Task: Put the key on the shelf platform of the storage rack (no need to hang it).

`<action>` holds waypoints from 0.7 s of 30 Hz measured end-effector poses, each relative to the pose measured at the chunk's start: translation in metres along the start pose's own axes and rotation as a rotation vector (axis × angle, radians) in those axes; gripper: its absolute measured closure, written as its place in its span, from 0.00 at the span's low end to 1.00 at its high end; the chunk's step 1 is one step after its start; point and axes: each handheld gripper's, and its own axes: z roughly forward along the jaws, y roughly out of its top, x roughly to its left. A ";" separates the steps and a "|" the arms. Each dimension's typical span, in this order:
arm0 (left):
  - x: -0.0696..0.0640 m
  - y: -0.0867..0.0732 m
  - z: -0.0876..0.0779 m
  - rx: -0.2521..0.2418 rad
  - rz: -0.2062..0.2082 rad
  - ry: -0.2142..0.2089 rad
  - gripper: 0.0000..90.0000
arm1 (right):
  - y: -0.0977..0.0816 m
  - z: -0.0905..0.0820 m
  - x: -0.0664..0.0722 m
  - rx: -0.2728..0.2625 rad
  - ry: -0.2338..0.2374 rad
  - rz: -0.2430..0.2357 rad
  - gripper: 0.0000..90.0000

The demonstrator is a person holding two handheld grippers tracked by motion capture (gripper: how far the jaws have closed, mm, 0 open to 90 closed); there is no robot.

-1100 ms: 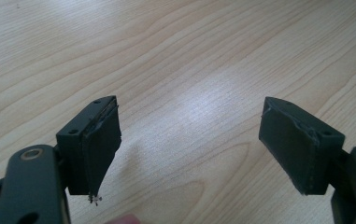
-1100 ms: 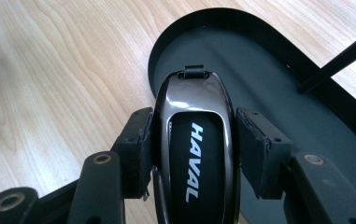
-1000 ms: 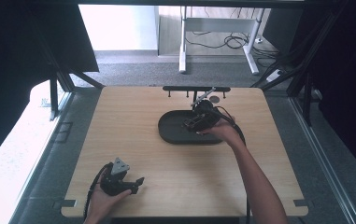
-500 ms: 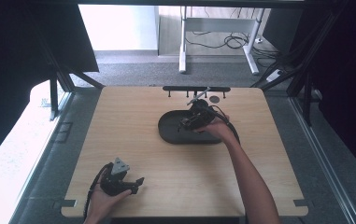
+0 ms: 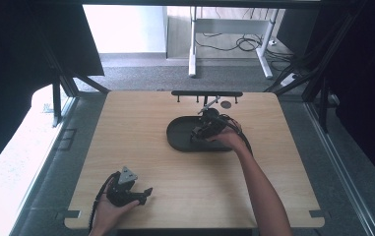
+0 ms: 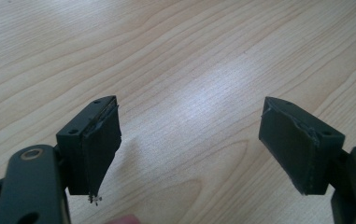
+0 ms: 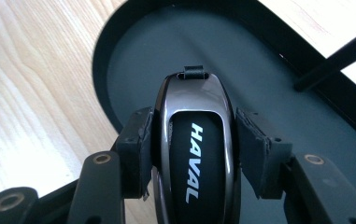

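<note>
Since a second ago my right gripper has dropped lower over the black oval tray, and the left one hasn't budged at all.

So the right gripper is clamped on a car key fob, glossy dark shell with HAVAL printed in white down the middle. Both pads are pressed flat against its two long sides, so that's a proper grip. Its little strap loop end points away from me, out over the tray floor. From the right gripper view the fob hangs above the tray's dark inside, close to the rounded end of the rim; whether it's touching the floor yet I honestly can't tell.

The tray itself sits on the desk a bit past the middle, toward the far edge. Just beyond it, along the far edge, there's a thin black rack with small pegs, and a small round dark thing next to it that's too tiny for me to make out.

My left gripper is parked near the near-left corner of the desk, held in the left hand. In the left gripper view its jaws stand wide apart with only bare wood between them, nothing held.
</note>
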 end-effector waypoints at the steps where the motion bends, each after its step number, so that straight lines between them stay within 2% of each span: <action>1: 0.000 0.000 0.000 0.000 0.000 0.000 0.24 | -0.001 0.001 -0.001 0.004 -0.004 0.003 0.54; 9: -0.001 0.000 0.001 0.007 0.005 -0.002 0.24 | -0.006 0.006 -0.006 0.009 -0.027 0.007 0.54; 14: -0.001 0.000 0.002 0.014 0.004 -0.001 0.24 | -0.010 0.009 -0.008 0.036 -0.061 -0.010 0.54; 21: -0.001 0.000 0.003 0.017 0.008 -0.005 0.24 | -0.013 0.014 -0.011 0.060 -0.078 -0.032 0.54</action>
